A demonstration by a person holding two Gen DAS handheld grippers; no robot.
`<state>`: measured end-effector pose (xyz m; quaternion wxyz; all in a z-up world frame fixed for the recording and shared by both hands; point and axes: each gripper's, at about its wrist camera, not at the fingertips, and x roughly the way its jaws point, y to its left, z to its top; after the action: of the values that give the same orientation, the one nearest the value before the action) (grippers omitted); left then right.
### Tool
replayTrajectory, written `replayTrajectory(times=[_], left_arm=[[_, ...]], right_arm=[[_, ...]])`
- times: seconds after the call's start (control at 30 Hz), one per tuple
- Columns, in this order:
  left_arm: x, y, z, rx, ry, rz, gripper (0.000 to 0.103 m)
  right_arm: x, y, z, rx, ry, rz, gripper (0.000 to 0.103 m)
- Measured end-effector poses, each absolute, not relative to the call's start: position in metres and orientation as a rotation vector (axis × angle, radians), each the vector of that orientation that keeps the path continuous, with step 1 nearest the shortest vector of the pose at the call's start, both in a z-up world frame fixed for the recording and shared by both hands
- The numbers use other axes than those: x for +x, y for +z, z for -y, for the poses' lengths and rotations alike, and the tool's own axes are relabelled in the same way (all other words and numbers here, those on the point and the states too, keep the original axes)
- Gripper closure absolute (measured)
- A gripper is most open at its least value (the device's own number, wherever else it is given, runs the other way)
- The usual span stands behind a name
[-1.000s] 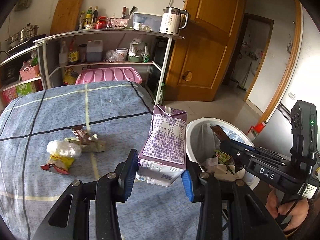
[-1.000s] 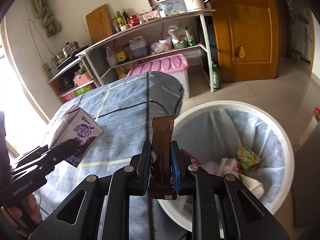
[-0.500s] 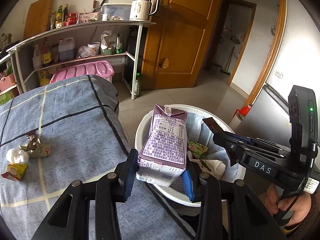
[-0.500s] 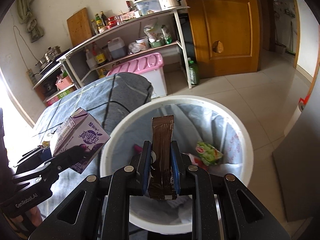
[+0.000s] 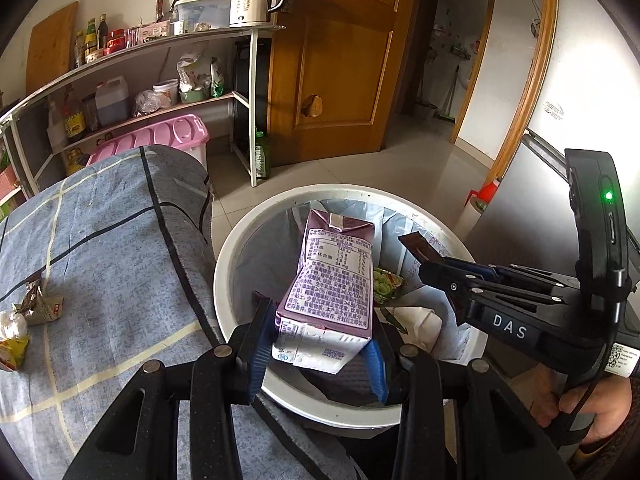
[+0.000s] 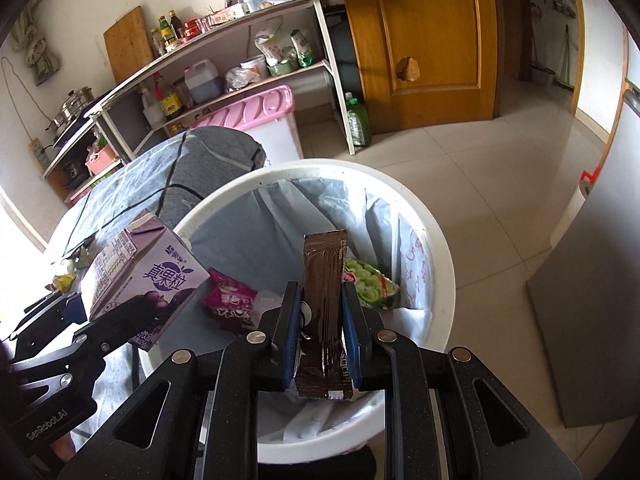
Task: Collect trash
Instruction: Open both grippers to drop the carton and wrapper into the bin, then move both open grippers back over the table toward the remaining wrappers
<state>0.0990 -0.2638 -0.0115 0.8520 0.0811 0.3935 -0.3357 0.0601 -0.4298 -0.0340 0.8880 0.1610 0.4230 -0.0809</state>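
Note:
A purple milk carton [image 5: 336, 280] stands upright between the blue pads of my left gripper [image 5: 320, 336], which is shut on its lower half. The carton hangs over the near rim of a white trash bin [image 5: 224, 280] lined with a pale bag. My right gripper [image 6: 320, 300] is shut on a brown snack wrapper [image 6: 324, 272] that sticks up over the bin's middle. In the right wrist view the carton [image 6: 148, 264] hangs at the bin's left rim [image 6: 440, 248]. In the left wrist view the right gripper [image 5: 424, 268] reaches in from the right, held by a hand.
A green packet [image 6: 372, 280] and a pink packet [image 6: 228, 300] lie inside the bin. Crumpled wrappers [image 5: 40, 304] and a white wad [image 5: 12, 322] lie on the blue checked tablecloth [image 5: 100, 260]. Behind stand a shelf rack [image 5: 252, 100], a pink box [image 5: 160, 140] and a wooden door [image 5: 340, 60].
Both grippers have swung from above the table to above the bin and dropped lower. The carton and the brown wrapper stay gripped.

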Motion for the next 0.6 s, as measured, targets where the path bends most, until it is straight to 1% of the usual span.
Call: replayTrajectory(times=[0.07,0.13,0.2,0.23,0.3,0.6], left_arm=[[0.099,-0.012,0.266,0.177,-0.698,-0.825,0.062],[0.099,-0.013,0.267,0.182,-0.693,-0.827,0.06],[0.098,-0.013,0.268,0.186,-0.697,-0.823,0.057],[0.098,-0.012,0.267,0.185,-0.695,-0.819,0.053],[0.098,-0.012,0.265,0.177,-0.695,-0.818,0.051],[0.097,-0.005,0.249,0.152,-0.675,-0.807,0.05]], right_arm=[[0.059,-0.034,0.431,0.313,-0.185,-0.881,0.08],[0.058,-0.035,0.433,0.316,-0.185,-0.882,0.074],[0.057,-0.035,0.435,0.328,-0.18,-0.874,0.056],[0.057,-0.036,0.436,0.331,-0.18,-0.873,0.054],[0.057,-0.035,0.436,0.334,-0.183,-0.87,0.054],[0.056,-0.026,0.426,0.332,-0.18,-0.855,0.054]])
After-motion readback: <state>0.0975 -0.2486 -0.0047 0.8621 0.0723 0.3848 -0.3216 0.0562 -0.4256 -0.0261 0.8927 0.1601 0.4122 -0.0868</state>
